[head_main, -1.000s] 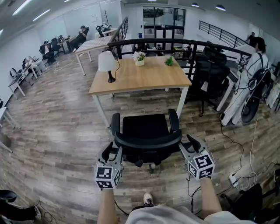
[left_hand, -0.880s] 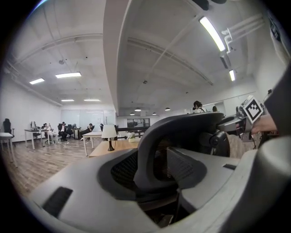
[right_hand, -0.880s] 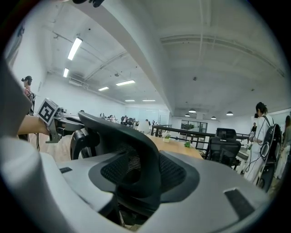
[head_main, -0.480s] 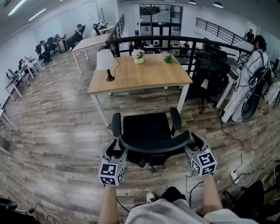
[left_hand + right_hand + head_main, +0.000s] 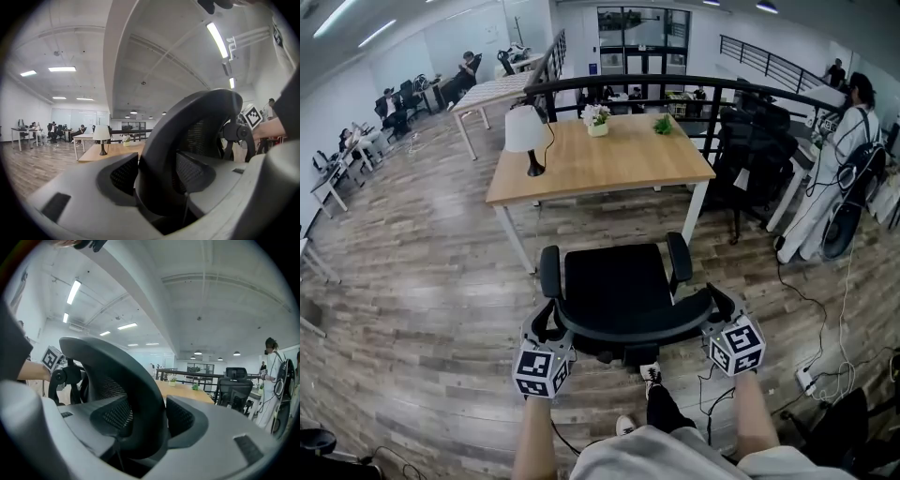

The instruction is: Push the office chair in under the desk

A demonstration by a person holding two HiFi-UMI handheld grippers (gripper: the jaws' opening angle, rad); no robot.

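Head view places the black mesh-backed office chair (image 5: 614,281) on the wood-plank floor (image 5: 422,309), just short of the light wooden desk with white legs (image 5: 600,164); its seat faces the desk's near edge and is not yet beneath it. My left gripper (image 5: 547,317) and right gripper (image 5: 712,302) both stand spread wide, each straddling the curved backrest rim (image 5: 628,330) rather than clamping it. I judge two hazards: an uneven shove through such loose jaws could swivel the chair so an armrest (image 5: 679,255) strikes the desktop edge, and the shoe (image 5: 652,375) close behind could foul it.
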